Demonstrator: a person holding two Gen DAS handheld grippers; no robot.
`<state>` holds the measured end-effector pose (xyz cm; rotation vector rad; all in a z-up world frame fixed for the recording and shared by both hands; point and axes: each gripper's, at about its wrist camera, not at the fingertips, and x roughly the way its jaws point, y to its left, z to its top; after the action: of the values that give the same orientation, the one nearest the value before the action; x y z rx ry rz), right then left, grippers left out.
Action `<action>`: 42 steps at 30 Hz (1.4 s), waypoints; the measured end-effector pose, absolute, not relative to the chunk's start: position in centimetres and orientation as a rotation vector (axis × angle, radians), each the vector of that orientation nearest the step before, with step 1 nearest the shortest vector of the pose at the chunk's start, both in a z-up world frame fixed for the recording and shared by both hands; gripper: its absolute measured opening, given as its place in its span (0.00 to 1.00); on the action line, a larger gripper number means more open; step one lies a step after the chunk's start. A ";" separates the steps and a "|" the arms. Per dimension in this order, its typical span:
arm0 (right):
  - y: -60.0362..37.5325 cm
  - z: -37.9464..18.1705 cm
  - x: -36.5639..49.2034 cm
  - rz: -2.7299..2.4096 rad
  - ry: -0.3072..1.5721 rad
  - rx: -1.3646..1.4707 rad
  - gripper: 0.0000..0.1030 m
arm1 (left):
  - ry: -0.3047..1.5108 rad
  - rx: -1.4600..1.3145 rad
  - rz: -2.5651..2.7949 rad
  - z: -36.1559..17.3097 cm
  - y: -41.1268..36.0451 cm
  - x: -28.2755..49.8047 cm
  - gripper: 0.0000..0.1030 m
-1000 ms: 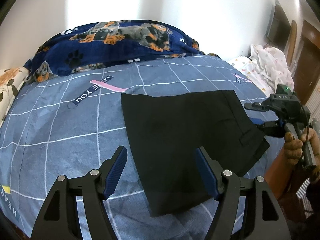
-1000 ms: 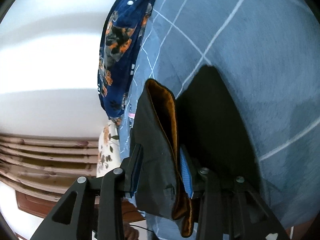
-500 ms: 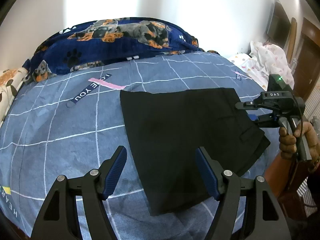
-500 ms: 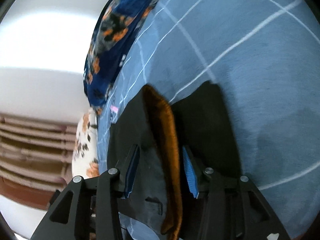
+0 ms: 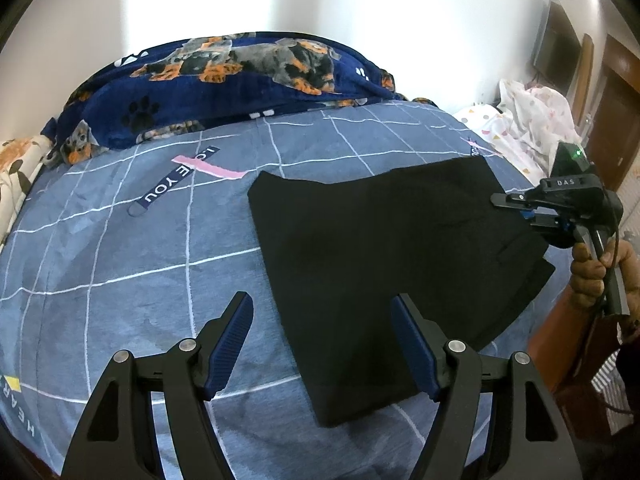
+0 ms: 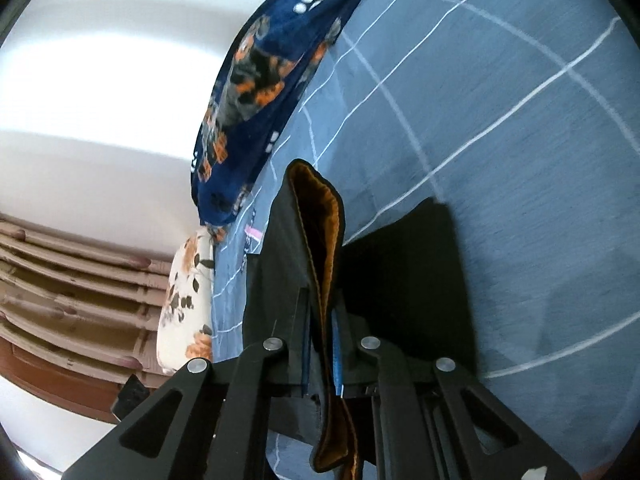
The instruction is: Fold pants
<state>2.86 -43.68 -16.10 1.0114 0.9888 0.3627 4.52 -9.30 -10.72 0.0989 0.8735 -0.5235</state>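
The black pants (image 5: 384, 264) lie folded flat on the blue checked bed cover (image 5: 120, 260), right of centre. My left gripper (image 5: 322, 344) is open and empty, hovering above the near edge of the pants. My right gripper (image 5: 520, 210) is at the pants' right end, shut on the waistband. In the right wrist view the right gripper (image 6: 320, 344) pinches the waistband (image 6: 320, 232), whose orange lining shows between the blue pads, and lifts that edge off the rest of the pants (image 6: 404, 280).
A dark blue dog-print blanket (image 5: 224, 80) is heaped along the far side of the bed. A floral pillow (image 6: 186, 300) lies at the bed's left end. White patterned laundry (image 5: 532, 124) sits at the far right near a wooden door.
The right gripper closed from a wide gap to a tight pinch on the waistband and shifted slightly. The left gripper stayed open and almost still.
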 end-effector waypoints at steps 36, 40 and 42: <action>-45.6 -21.0 -6.6 0.268 0.955 1.396 0.28 | 0.896 0.044 -0.590 -11.5 -8.9 4.2 0.76; -44.9 -20.4 -5.0 0.254 0.957 1.359 0.35 | 0.915 0.032 -0.586 -11.8 -8.7 4.4 0.76; -44.6 -20.4 -4.5 0.245 0.960 1.339 0.29 | 0.914 0.028 -0.583 -11.7 -8.6 4.4 0.76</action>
<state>-4.52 -44.55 -20.37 1.3390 0.9597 0.2449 4.37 -8.61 -11.75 0.0283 0.9139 -0.5831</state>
